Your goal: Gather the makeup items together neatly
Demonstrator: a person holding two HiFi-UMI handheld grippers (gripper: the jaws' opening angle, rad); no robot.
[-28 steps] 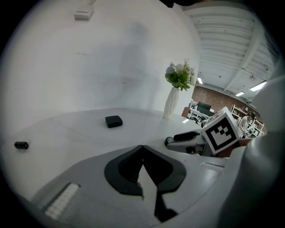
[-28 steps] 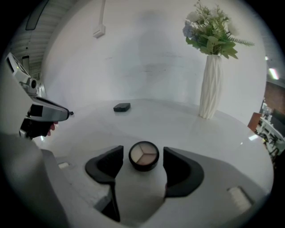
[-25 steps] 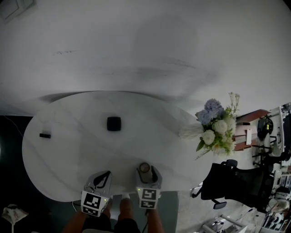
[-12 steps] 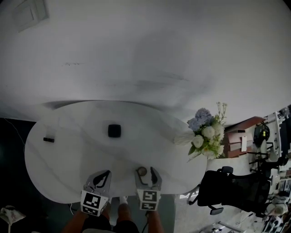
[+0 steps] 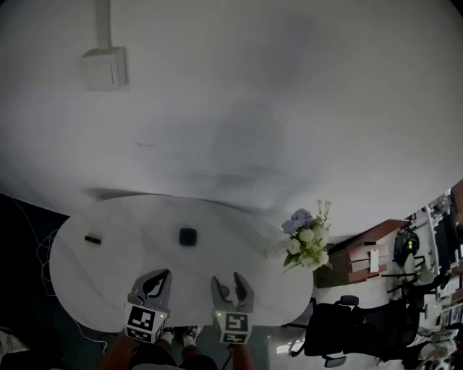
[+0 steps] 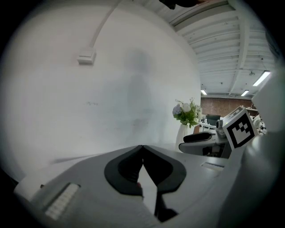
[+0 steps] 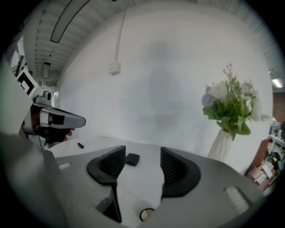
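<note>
Room setting. A white oval desk (image 5: pixel 239 246) stands against a plain white wall (image 5: pixel 253 108); a small white box (image 5: pixel 103 67) is mounted high on the wall, with a conduit (image 5: pixel 103 22) running upward from it. At the desk's right end stands a white vase of flowers (image 5: pixel 304 242) – white and pale blue blooms with green leaves. Beyond it are a black office chair (image 5: pixel 340 336) and reddish-brown shelves (image 5: pixel 362 260). The floor (image 5: pixel 22 238) to the left is dark. The left tool view shows a white beamed ceiling (image 6: pixel 231 58) with strip lights (image 6: pixel 261 78) – and a distant brick wall (image 6: pixel 222 104).
</note>
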